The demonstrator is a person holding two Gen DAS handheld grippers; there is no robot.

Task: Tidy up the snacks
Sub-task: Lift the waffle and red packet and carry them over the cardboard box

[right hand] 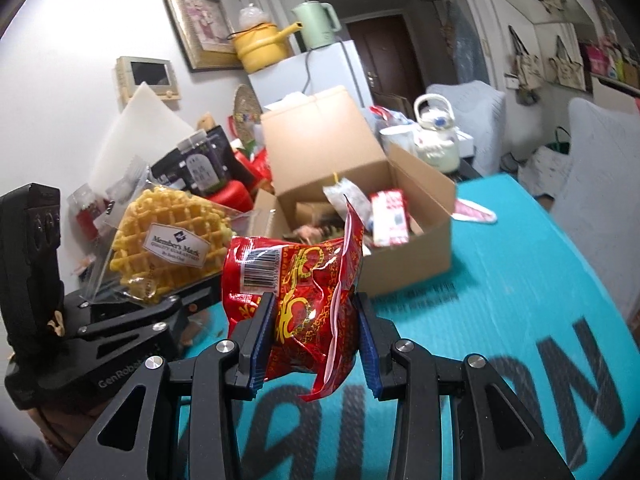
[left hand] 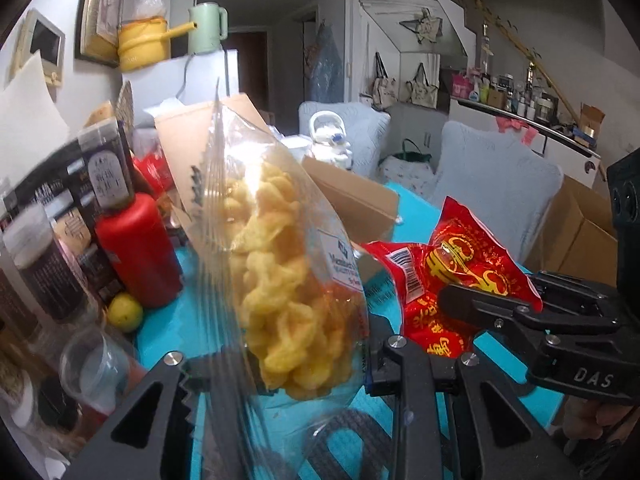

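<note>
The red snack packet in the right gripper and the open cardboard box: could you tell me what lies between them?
Nothing: in the right wrist view, the red snack packet overlaps the cardboard box behind it.

A lived-in home, a dining and living area. A framed picture [right hand: 198, 24] hangs on the wall above a white fridge [right hand: 316, 72] topped with a yellow kettle [right hand: 260, 46] and green jug [right hand: 318, 24]. Tote bags [left hand: 420, 84] hang by a staircase, and padded chairs [left hand: 496, 184] face the teal worktop [right hand: 520, 264].
</note>
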